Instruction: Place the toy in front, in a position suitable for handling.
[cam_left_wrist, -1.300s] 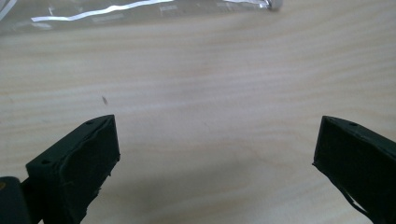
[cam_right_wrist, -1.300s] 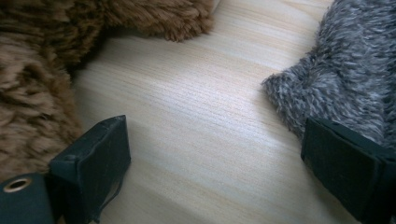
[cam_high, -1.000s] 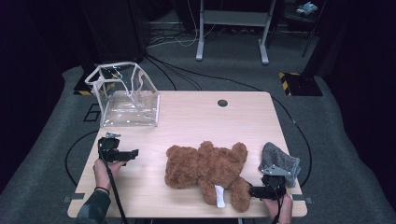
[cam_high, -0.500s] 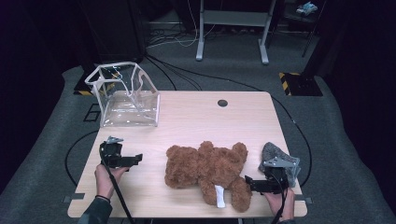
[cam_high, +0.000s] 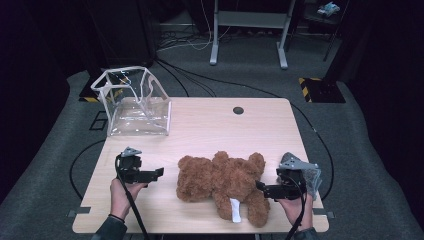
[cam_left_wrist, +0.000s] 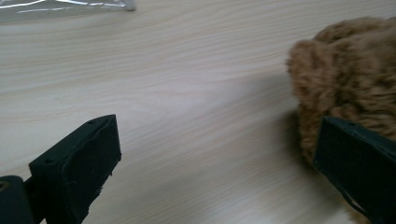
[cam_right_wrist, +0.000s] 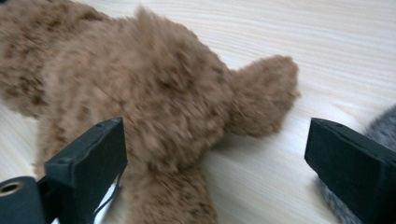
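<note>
Because both tongs stand wide open around nothing, the teddy bear (cam_high: 222, 187) lies loose on the table (cam_high: 210, 125), between the left tongs (cam_high: 159, 172) and the right tongs (cam_high: 260, 186). The bear's head end sits just ahead of the left tongs; its leg side is right at the right ones. A likely slip: each jaw pair may pinch only fur, so the soft body could sag or drop when lifted. The right tongs might also catch the grey furry thing (cam_high: 312, 175) just beside them. The clear plastic bag (cam_high: 135, 102) stands well beyond the left tongs, mouth open upward, and looks empty; its limp walls may fold in if the bear is pushed against them.
</note>
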